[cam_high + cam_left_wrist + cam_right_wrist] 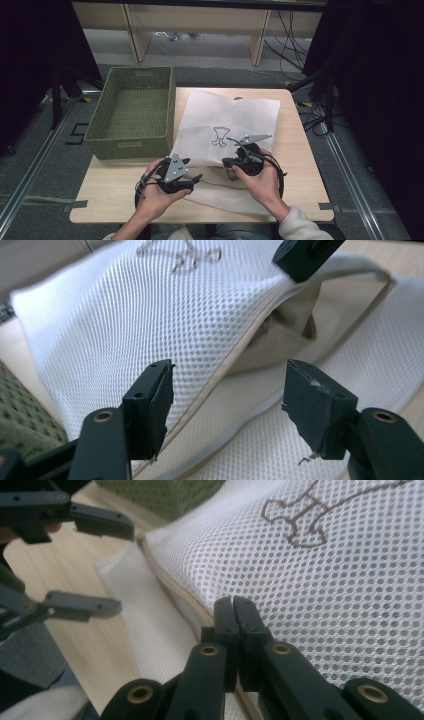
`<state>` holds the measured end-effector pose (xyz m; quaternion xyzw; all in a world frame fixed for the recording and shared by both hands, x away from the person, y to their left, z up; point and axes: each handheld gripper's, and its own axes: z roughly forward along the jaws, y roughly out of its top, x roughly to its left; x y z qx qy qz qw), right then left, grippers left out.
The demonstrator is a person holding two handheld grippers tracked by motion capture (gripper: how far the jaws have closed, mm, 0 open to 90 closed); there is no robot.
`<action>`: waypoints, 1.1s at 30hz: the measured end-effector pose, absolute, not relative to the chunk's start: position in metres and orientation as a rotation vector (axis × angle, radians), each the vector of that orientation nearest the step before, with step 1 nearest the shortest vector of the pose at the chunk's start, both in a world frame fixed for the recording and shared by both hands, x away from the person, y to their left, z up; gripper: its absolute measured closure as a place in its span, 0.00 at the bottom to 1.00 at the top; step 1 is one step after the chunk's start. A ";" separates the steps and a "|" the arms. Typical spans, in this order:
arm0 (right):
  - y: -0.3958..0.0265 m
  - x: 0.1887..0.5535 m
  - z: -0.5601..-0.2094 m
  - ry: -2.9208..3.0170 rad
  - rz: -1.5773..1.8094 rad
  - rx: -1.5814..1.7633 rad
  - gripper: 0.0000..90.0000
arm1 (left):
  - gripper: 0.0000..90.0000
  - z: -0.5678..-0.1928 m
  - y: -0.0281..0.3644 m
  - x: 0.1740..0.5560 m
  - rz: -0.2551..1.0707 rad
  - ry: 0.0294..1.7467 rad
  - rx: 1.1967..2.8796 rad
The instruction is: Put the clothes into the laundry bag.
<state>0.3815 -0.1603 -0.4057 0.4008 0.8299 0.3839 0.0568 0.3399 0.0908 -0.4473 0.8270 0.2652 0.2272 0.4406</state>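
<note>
Two grippers at near edge of mesh laundry bag (227,125) lying mid-table beside green basket (134,112). Right gripper (233,611) clamped together on upper mouth hem, lifting. Left gripper (227,400) apart, empty, facing gap. Advise: slide left jaw under lower hem, close, spread mouth gently, avoid snagging mesh.

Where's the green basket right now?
In the high view, the green basket sits at the table's far left corner, beside the white mesh bag and beyond the left gripper.
</note>
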 end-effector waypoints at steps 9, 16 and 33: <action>-0.158 0.379 -0.431 2.623 1.023 1.231 1.00 | 0.45 -0.455 0.092 0.342 0.550 0.633 2.104; -0.160 0.388 -0.449 2.662 0.888 1.251 1.00 | 0.44 -0.456 0.087 0.346 0.502 0.644 2.080; -0.195 0.411 -0.454 2.602 0.789 1.322 0.96 | 0.44 -0.445 0.091 0.365 0.530 0.728 1.965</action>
